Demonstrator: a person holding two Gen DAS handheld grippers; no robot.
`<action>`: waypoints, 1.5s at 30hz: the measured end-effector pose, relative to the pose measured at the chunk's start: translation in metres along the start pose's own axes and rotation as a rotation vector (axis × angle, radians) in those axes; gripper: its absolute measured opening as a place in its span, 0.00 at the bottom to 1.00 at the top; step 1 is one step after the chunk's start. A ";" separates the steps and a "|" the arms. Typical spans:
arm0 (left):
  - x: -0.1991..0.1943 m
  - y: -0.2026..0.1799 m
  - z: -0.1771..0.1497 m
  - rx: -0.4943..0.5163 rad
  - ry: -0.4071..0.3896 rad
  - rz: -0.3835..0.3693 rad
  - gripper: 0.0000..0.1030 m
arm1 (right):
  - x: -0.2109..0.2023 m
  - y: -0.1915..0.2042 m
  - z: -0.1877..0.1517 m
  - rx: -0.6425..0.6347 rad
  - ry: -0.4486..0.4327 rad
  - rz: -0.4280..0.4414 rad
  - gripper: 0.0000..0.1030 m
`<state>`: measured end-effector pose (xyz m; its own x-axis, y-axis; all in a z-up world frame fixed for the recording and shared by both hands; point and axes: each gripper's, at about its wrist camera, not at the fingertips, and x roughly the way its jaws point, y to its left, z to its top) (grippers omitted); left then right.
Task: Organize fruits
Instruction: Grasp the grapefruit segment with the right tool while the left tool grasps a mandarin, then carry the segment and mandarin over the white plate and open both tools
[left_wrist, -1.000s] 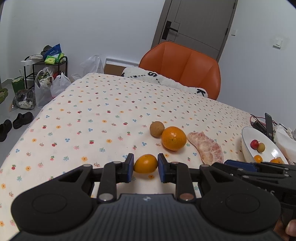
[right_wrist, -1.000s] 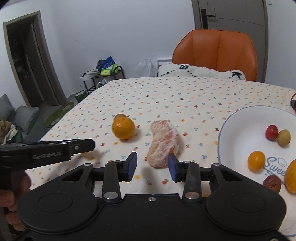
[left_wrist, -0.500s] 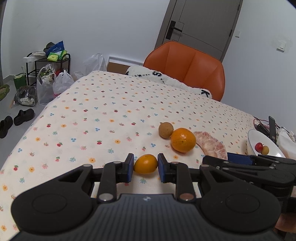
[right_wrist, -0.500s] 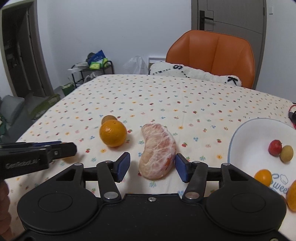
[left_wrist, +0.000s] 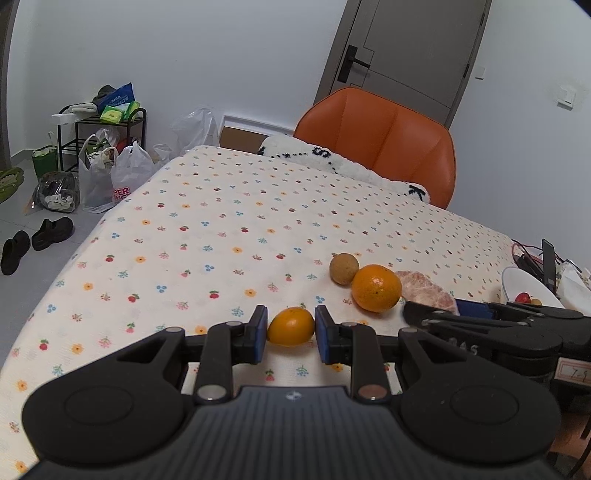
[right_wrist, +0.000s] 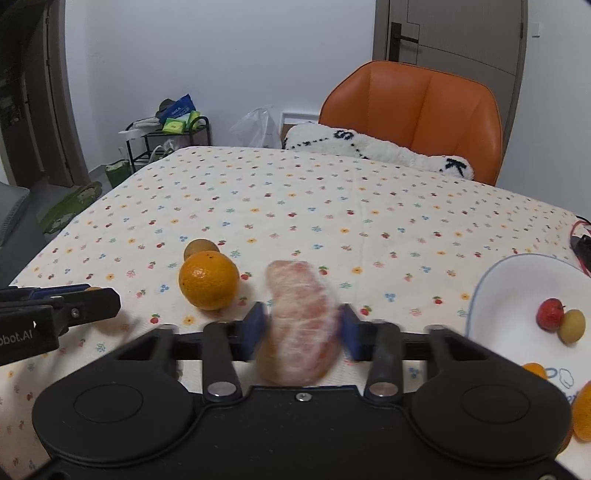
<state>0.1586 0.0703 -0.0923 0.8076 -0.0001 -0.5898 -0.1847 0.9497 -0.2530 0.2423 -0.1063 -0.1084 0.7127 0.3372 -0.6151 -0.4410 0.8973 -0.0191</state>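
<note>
Biggest change: right gripper (right_wrist: 300, 328) has pushed forward over the pomelo segment (right_wrist: 300, 325). A second ago the segment lay ahead of the pads; now it sits between them, blurred, so still moving. Jaws look wide, pads just beside its flanks; can't tell if they touch. Reads as mid-close, grasp not confirmed.

Left gripper (left_wrist: 290, 328) is unchanged: jaws closed on the small orange fruit (left_wrist: 291, 326), pads touching both sides. Whether it's lifted off the cloth, can't tell.

Meaning for the task: two fruits in hand or nearly so, both probably bound for the bowl (right_wrist: 495, 295) at 3 o'clock in the right view. It already holds a red fruit (right_wrist: 550, 313), a yellow-green one touching it, and orange ones at the frame edge.

Still loose on the table (right_wrist: 332, 192): orange (right_wrist: 208, 280) at 10 o'clock of the right gripper, brown fruit (right_wrist: 199, 247) touching it behind.

Surface: soft floral cloth, some wrinkles, so round fruit may roll if nudged.

Room: orange chair (right_wrist: 417, 114) at 12 o'clock with a white cushion (right_wrist: 376, 149), grey door (left_wrist: 413, 55) behind, cluttered rack (left_wrist: 99, 129) and bags at 10 o'clock, shoes (left_wrist: 33, 243) on the floor at 9.
</note>
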 end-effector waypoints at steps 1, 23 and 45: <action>-0.001 -0.001 0.000 0.000 -0.002 0.000 0.25 | -0.001 -0.001 -0.001 0.000 -0.001 0.011 0.38; -0.016 -0.064 0.004 0.089 -0.058 -0.064 0.25 | -0.068 -0.043 -0.005 0.090 -0.151 0.077 0.37; -0.012 -0.155 -0.005 0.206 -0.062 -0.173 0.25 | -0.111 -0.124 -0.033 0.211 -0.242 -0.026 0.37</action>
<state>0.1746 -0.0788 -0.0497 0.8511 -0.1548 -0.5016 0.0718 0.9809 -0.1808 0.2000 -0.2645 -0.0636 0.8425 0.3485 -0.4109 -0.3158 0.9373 0.1474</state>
